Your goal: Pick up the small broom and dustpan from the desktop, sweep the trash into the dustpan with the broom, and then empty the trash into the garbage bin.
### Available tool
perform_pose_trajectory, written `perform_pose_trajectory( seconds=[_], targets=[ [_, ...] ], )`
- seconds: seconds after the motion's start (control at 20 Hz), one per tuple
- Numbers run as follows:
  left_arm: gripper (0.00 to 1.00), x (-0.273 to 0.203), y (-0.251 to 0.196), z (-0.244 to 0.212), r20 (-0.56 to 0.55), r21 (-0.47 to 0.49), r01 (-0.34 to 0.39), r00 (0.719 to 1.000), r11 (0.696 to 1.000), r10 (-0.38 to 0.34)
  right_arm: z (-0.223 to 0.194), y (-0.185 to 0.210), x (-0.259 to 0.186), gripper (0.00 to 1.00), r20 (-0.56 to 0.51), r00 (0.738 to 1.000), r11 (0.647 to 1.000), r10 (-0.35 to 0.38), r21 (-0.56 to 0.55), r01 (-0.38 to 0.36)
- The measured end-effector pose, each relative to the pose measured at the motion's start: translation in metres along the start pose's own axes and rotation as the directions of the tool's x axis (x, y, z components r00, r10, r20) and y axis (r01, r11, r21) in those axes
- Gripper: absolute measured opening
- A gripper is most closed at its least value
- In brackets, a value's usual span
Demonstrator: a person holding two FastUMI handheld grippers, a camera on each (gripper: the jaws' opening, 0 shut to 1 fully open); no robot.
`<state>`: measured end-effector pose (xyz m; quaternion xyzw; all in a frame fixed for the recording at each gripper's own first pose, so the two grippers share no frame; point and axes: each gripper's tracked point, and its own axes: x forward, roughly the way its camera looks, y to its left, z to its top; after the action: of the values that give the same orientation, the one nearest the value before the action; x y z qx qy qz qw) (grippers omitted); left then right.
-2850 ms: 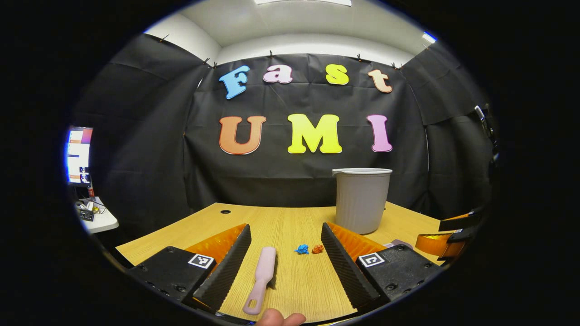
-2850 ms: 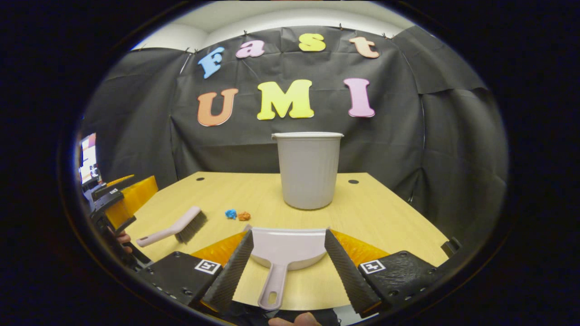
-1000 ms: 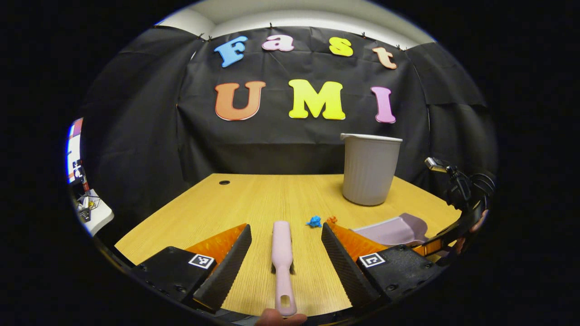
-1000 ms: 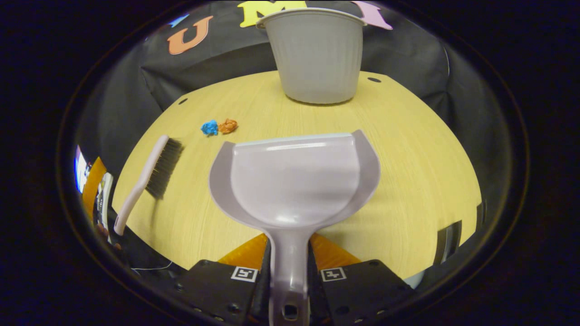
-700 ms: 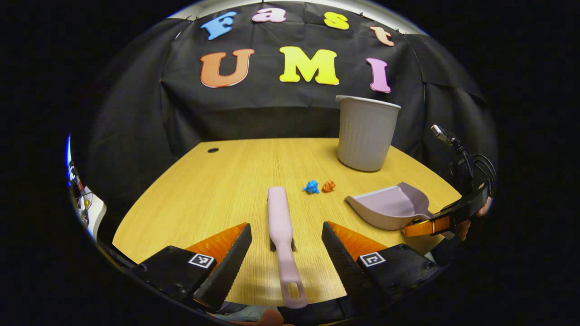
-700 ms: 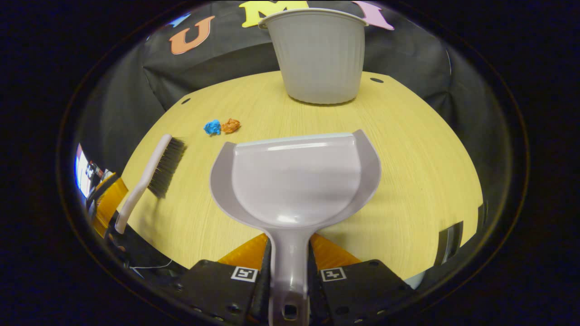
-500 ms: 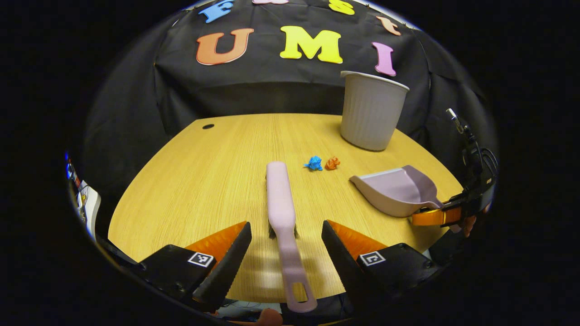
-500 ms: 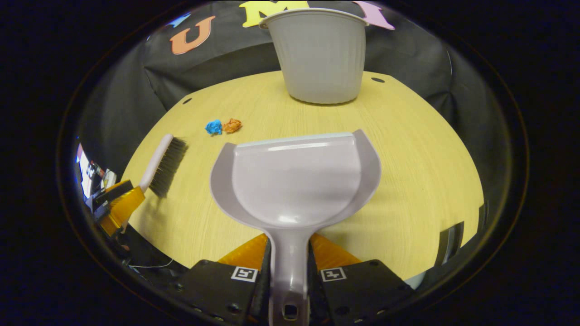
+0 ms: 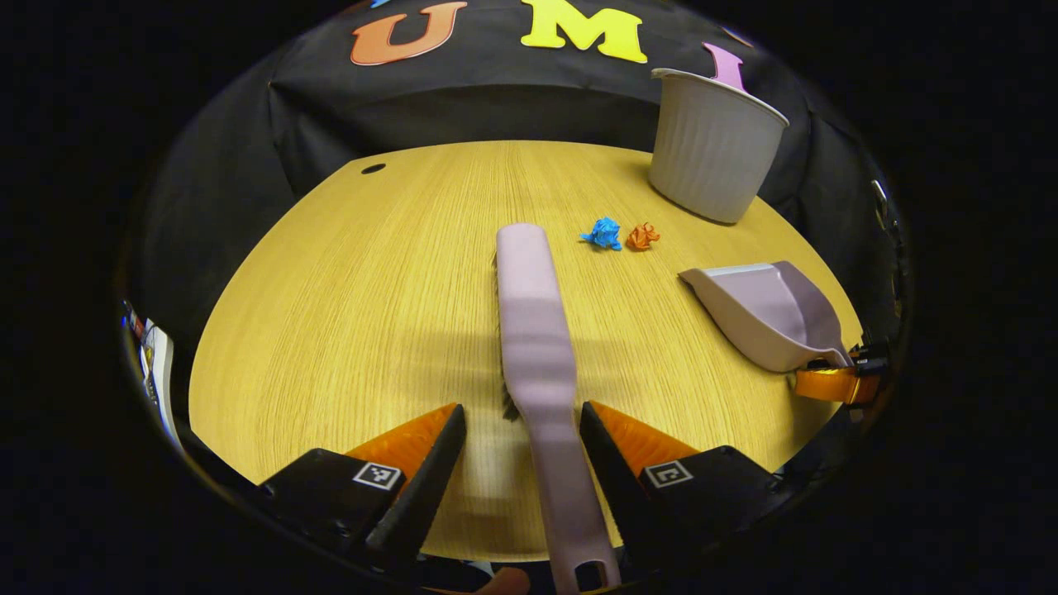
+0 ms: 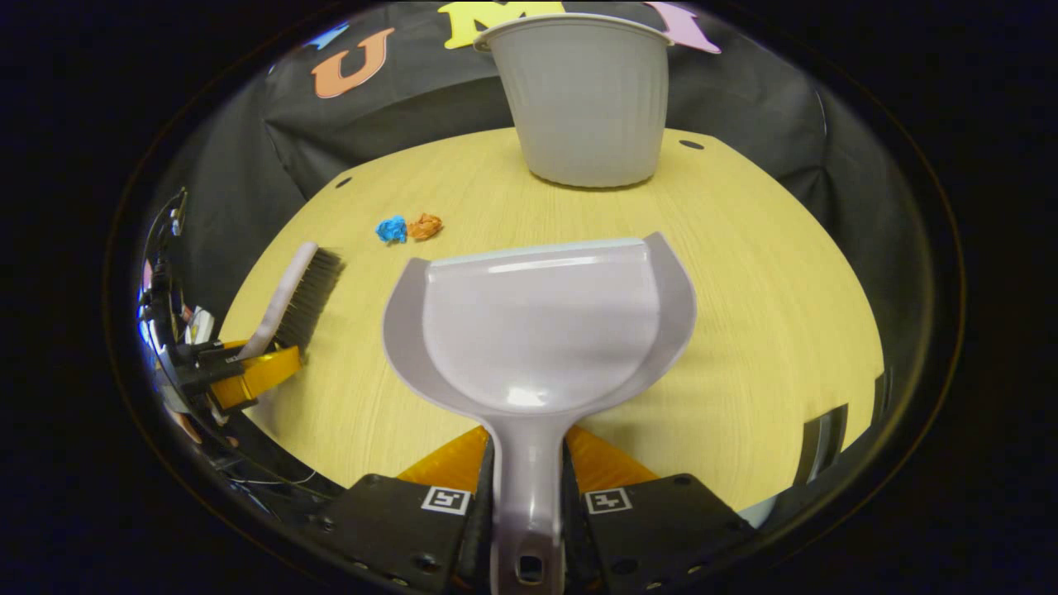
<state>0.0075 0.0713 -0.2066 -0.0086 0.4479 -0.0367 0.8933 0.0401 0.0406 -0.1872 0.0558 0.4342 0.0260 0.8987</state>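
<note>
The pink small broom (image 9: 533, 322) lies bristles-down on the wooden table (image 9: 347, 289). Its handle runs back between the fingers of my left gripper (image 9: 521, 411), which stands open around it. The right finger is close to the handle and the left finger is apart from it. My right gripper (image 10: 529, 442) is shut on the handle of the pink dustpan (image 10: 541, 330), held low over the table. A blue paper wad (image 9: 603, 233) and an orange paper wad (image 9: 641, 236) lie side by side between broom and grey garbage bin (image 9: 712, 149). The right gripper view also shows the broom (image 10: 289, 302) and the left gripper (image 10: 248, 372).
The bin (image 10: 587, 99) stands upright near the table's far edge, by the black cloth wall. Round cable holes (image 9: 373, 168) (image 10: 691, 145) sit near the far corners. Bare table (image 10: 785, 289) lies to the right of the dustpan.
My left gripper has moved forward and tipped down over the broom, so the handle now lies deep between its fingers. The right gripper keeps the dustpan where it was.
</note>
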Motion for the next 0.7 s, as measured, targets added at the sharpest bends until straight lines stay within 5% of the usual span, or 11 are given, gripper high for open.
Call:
perform_pose_trajectory(
  seconds=[0.35,0.4,0.7],
  targets=[
    [0.55,0.009,0.003,0.007,-0.034,0.022,-0.027,0.999,0.999,0.028,-0.002,0.0,0.0,0.38,-0.008,1.0,1.0,0.013,-0.001,-0.013],
    [0.39,0.01,0.002,0.009,-0.034,0.018,-0.023,0.999,1.0,0.024,-0.002,0.001,0.0,0.35,-0.008,1.0,1.0,0.017,-0.001,-0.017],
    [0.31,0.011,0.002,0.021,-0.008,0.031,0.018,1.0,0.999,-0.017,0.0,-0.002,0.0,0.36,-0.009,1.0,0.999,0.028,-0.034,-0.029]
  ],
)
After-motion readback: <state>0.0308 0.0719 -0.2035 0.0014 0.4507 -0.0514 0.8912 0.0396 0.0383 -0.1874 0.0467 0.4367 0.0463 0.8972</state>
